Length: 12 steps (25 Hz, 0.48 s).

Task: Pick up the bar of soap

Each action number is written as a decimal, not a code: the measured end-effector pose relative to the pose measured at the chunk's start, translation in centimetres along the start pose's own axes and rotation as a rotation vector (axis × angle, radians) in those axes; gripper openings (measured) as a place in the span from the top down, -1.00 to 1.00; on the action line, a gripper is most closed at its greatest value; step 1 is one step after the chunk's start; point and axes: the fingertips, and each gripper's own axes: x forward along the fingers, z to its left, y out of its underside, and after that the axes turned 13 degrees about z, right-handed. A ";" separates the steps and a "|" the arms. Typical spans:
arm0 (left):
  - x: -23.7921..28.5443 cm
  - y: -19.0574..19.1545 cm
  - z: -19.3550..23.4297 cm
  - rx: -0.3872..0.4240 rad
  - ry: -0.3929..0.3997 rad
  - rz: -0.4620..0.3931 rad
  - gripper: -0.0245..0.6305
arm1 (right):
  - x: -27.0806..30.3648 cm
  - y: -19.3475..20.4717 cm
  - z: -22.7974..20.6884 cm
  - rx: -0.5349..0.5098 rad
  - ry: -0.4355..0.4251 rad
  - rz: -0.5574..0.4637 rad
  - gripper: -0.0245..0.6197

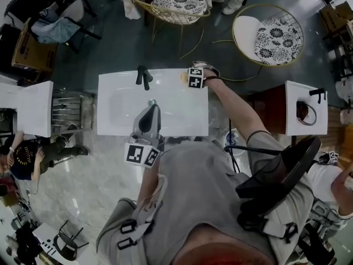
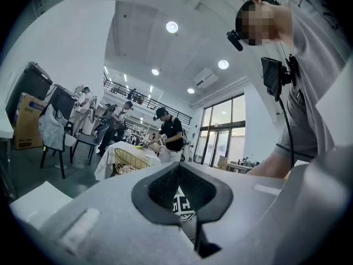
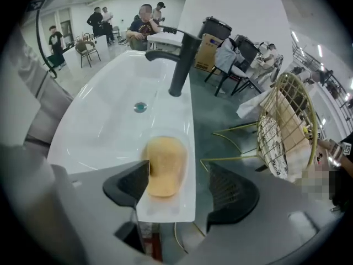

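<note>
The bar of soap (image 3: 164,164) is an orange oval lying in a shallow dish recess on the white sink's rim (image 3: 185,112), near the corner. My right gripper (image 3: 179,189) points steeply down over it, open. The soap sits between the jaws, close to the left pad (image 3: 129,184); the right pad (image 3: 231,195) stands well apart from it. In the head view the right gripper (image 1: 196,77) is at the sink's far right corner, beside the soap (image 1: 184,77). My left gripper (image 1: 151,105) hovers level over the sink's near edge, jaws together and empty.
A black faucet (image 3: 179,59) stands on the rim beyond the soap, with the drain (image 3: 140,107) in the basin (image 1: 118,101). Gold wire chairs (image 1: 267,35) stand past the sink. White tables (image 1: 306,106) flank it. People work in the background.
</note>
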 end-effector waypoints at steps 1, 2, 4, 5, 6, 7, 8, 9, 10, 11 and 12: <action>0.0 0.0 0.1 -0.002 -0.006 0.000 0.94 | 0.5 0.1 0.1 0.003 -0.009 0.001 -0.11; -0.1 0.0 0.1 -0.004 -0.012 -0.001 0.94 | 0.9 0.1 0.2 0.013 -0.018 -0.002 -0.13; -0.4 0.2 0.3 -0.009 -0.025 -0.001 0.94 | 1.5 0.1 0.4 0.035 -0.037 -0.023 -0.14; -0.5 0.2 0.5 -0.012 -0.033 0.000 0.94 | 1.6 0.0 0.4 0.038 -0.046 -0.037 -0.12; -0.7 0.4 0.7 -0.015 -0.042 0.003 0.94 | 1.6 0.0 0.5 0.031 -0.057 -0.049 -0.12; -0.9 0.5 1.0 -0.019 -0.051 0.005 0.94 | 1.6 0.0 0.8 0.014 -0.071 -0.056 -0.08; -1.1 0.6 1.2 -0.024 -0.060 0.008 0.94 | 1.7 0.0 1.3 -0.010 -0.087 -0.059 0.03; -1.2 0.8 1.4 -0.028 -0.067 0.011 0.94 | 1.7 0.1 1.8 -0.030 -0.102 -0.061 0.27; -1.4 1.0 1.5 -0.030 -0.074 0.014 0.94 | 1.8 0.2 2.2 -0.039 -0.111 -0.065 0.31; -1.6 1.2 1.6 -0.032 -0.080 0.017 0.94 | 1.8 0.2 2.3 -0.036 -0.115 -0.070 0.31; -1.7 1.3 1.8 -0.033 -0.088 0.021 0.94 | 1.8 0.2 2.3 -0.032 -0.116 -0.072 0.31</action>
